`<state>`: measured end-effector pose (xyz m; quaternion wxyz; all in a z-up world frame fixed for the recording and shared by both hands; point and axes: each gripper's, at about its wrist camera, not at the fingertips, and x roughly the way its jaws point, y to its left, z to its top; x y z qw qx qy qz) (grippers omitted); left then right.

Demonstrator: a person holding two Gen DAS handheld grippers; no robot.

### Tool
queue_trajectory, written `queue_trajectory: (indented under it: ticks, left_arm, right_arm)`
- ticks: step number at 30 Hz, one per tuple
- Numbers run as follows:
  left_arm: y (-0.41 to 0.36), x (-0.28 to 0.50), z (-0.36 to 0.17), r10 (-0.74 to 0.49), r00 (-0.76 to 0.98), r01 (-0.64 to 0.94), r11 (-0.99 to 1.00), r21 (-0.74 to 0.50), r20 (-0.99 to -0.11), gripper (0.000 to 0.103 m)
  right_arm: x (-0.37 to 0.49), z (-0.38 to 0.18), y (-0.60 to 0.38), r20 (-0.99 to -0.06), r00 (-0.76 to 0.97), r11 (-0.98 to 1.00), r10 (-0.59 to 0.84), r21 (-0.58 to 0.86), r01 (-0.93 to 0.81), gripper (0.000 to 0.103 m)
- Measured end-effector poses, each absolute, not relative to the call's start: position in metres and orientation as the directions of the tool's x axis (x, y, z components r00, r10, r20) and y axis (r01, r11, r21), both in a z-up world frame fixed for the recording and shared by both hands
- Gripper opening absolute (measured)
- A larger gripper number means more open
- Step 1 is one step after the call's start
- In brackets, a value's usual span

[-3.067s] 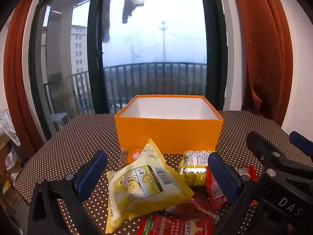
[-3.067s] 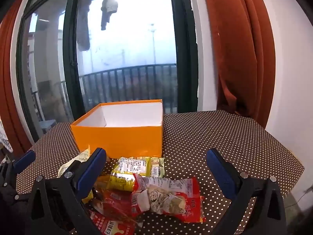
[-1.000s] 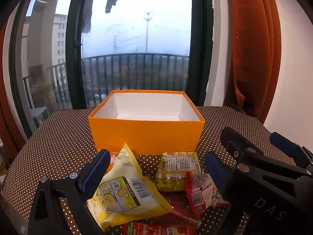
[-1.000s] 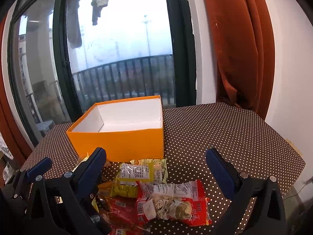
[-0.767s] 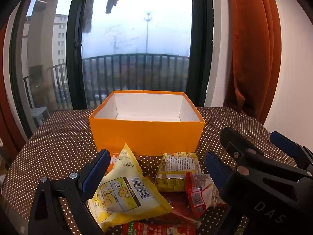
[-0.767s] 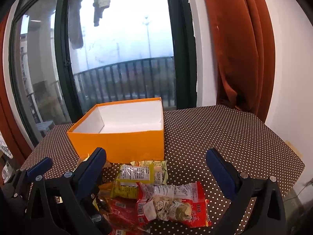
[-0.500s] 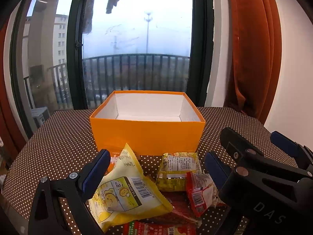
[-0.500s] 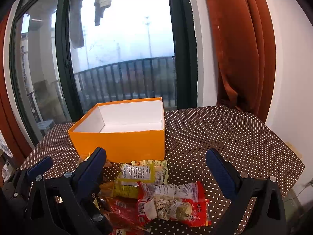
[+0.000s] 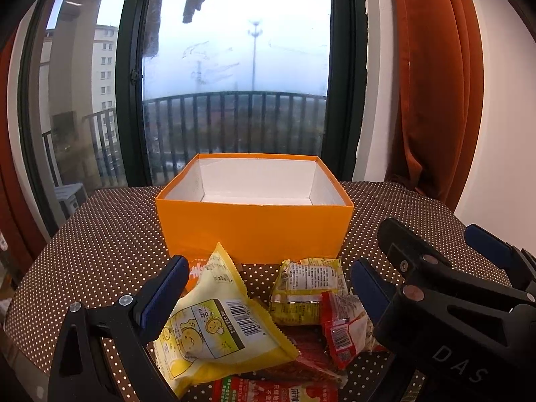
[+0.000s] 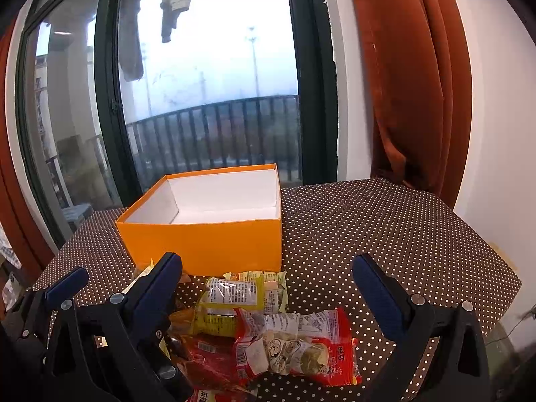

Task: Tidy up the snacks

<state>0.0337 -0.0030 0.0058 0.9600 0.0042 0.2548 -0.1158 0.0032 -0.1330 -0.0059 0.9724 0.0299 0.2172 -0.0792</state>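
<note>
- I hold left claw (image 9: 268, 296) and right claw (image 10: 268, 296) wide apart, empty.
- Snack packets (image 10: 294, 341) lie heaped on the bench (image 10: 385, 227), before the orange box (image 10: 207, 244).
- Packets look light, soft, slippery; I judge a grasp across the crimped edge safest.

orange box (image 9: 254, 231) sits open, white inside, nothing visible in it. just before it a heap of snacks: yellow pouch (image 9: 214, 328) tilted, yellow-green packet (image 9: 306, 288), red packet (image 10: 298, 345) flat.
</note>
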Motion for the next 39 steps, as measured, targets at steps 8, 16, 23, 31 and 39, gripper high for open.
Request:
queue_trajectory:
  ticks: [8, 16, 23, 31, 39]
  left_arm:
    - [0.000, 0.042, -0.008, -0.188, 0.830, 0.188, 0.981, -0.054, -0.524, 0.097]
    - [0.009, 0.059, -0.037, -0.132, 0.796, 0.135, 0.990, -0.039, -0.590, 0.098]
    - [0.009, 0.069, -0.062, -0.049, 0.788, 0.095, 0.995, 0.042, -0.614, 0.101]
    - [0.005, 0.075, -0.076, -0.045, 0.777, 0.107, 0.992, 0.061, -0.628, 0.103]
    - [-0.007, 0.072, -0.092, -0.014, 0.773, 0.091, 0.992, 0.088, -0.634, 0.103]
  right_arm:
    - [0.015, -0.020, -0.130, -0.464, 0.879, 0.992, -0.109, 0.011, 0.128, 0.102]
    - [0.034, -0.047, -0.120, -0.513, 0.856, 0.997, -0.059, 0.020, 0.081, 0.102]
    - [0.051, -0.078, -0.111, -0.576, 0.817, 0.998, -0.009, 0.041, 0.039, 0.103]
    - [0.063, -0.096, -0.110, -0.615, 0.788, 0.998, -0.019, 0.042, 0.056, 0.103]
    - [0.060, -0.107, -0.117, -0.640, 0.763, 0.993, -0.091, -0.003, 0.115, 0.103]
